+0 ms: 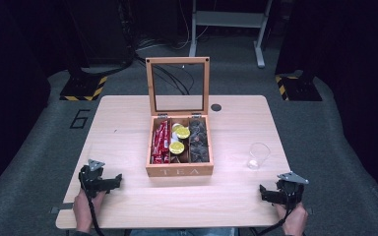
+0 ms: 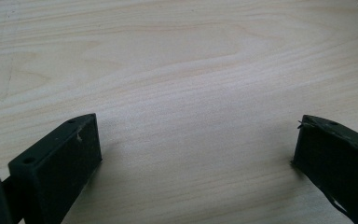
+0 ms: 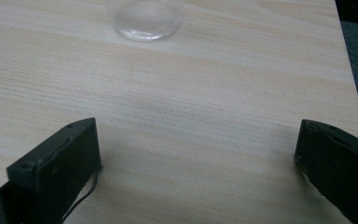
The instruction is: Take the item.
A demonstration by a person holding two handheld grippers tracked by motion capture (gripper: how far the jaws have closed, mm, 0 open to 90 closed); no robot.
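A wooden tea box (image 1: 179,169) marked TEA stands open at the table's middle, its glass lid upright. It holds red packets (image 1: 160,142) on the left, yellow-topped cups (image 1: 178,140) in the middle and dark sachets (image 1: 198,140) on the right. A clear glass (image 1: 258,156) stands to the box's right; its base (image 3: 144,18) shows ahead in the right gripper view. My left gripper (image 1: 115,181) rests near the front left edge, open and empty (image 2: 198,140). At the front right, my right gripper (image 1: 265,192) is open too, nothing between its jaws (image 3: 198,144).
The light wooden table (image 1: 128,123) has a small dark round hole cover (image 1: 216,107) behind the box. The table's right edge (image 3: 349,70) is near my right gripper. Beyond the table stand dark stand bases with yellow-black tape (image 1: 83,88) and a grey frame (image 1: 226,22).
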